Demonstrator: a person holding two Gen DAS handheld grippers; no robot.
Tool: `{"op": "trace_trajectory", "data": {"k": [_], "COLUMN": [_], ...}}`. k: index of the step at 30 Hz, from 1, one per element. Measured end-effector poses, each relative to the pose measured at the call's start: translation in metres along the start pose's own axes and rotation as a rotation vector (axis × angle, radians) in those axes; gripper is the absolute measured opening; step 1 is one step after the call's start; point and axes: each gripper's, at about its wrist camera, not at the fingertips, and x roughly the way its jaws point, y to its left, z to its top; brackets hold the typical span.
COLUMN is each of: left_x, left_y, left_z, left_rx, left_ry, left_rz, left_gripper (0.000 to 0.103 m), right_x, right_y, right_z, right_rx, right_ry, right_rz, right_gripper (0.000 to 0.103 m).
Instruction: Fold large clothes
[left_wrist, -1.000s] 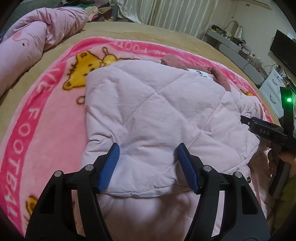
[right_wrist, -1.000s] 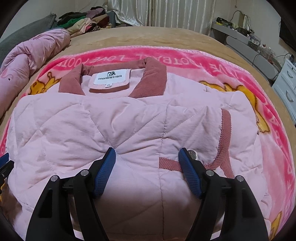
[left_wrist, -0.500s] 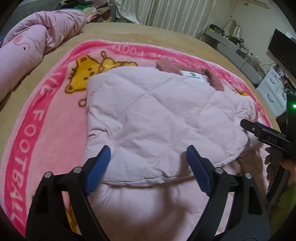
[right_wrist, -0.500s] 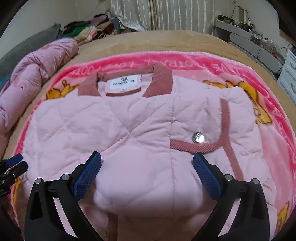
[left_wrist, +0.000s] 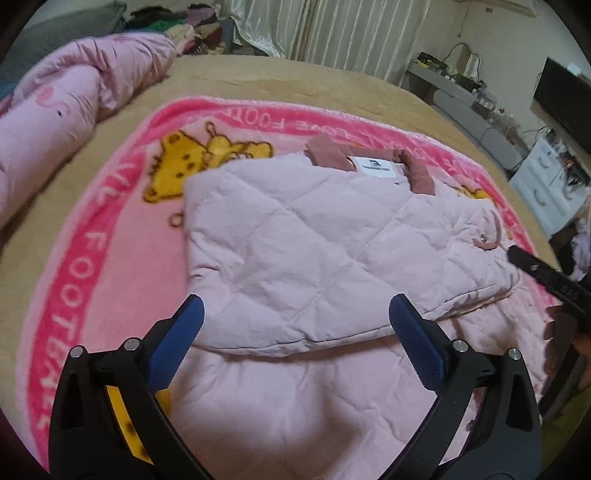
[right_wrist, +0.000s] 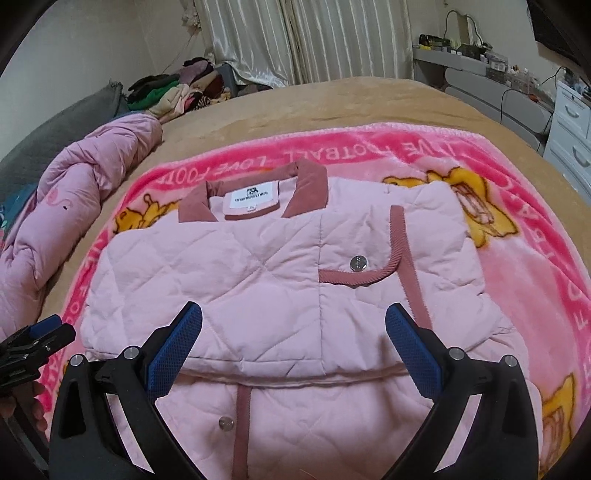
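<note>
A pale pink quilted jacket (left_wrist: 314, 251) with a dusty-rose collar lies on a pink cartoon blanket (left_wrist: 85, 266); it also shows in the right wrist view (right_wrist: 266, 288). Its lower part is folded up over the body, the fold's edge lying just beyond both grippers. My left gripper (left_wrist: 295, 332) is open and empty above the jacket's near left side. My right gripper (right_wrist: 293, 332) is open and empty above the near middle. The left gripper shows at the left edge of the right wrist view (right_wrist: 33, 343), and the right gripper at the right edge of the left wrist view (left_wrist: 546, 277).
A rolled pink duvet (right_wrist: 74, 195) lies along the bed's left side. A pile of clothes (right_wrist: 177, 92) sits at the far left corner. White drawers (right_wrist: 572, 129) and a cluttered desk (right_wrist: 480, 59) stand to the right. The tan bedspread (right_wrist: 332, 99) stretches beyond the blanket.
Both grippers have opened wider and pulled back and up from the jacket, letting go of the folded-over flap, which now rests on the jacket body.
</note>
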Motion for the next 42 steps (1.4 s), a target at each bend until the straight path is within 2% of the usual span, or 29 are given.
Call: {"op": "trace_trajectory", "data": {"k": [3, 7, 20, 34, 42], "left_x": [-0.014, -0.029, -0.081, -0.127, -0.148], "left_y": [-0.006, -0.007, -0.021, -0.029, -0.034], "left_z": [0.001, 0.004, 0.006, -0.005, -0.022], "left_rx": [0.031, 0.014, 0.027, 0.038, 0.038], "left_ry": [-0.025, -0.041, -0.137, -0.213, -0.234], "left_rz": [0.029, -0.006, -0.037, -0.054, -0.060], "left_gripper": [0.094, 0.094, 0.094, 0.094, 0.094], "right_x": [-0.012, -0.026, -0.074, -0.118, -0.138], "right_y": [0.001, 0.003, -0.009, -0.023, -0.028], "right_z": [-0.001, -0.002, -0.010, -0.020, -0.033], "right_rx": [0.003, 0.013, 0.047, 0.043, 0.027], "right_ry": [-0.017, -0.040, -0.122, -0.176, -0.195], "right_rz": [0.009, 0.009, -0.004, 0.007, 0.020], "right_gripper": [0.099, 0.099, 0.099, 0.099, 0.099]}}
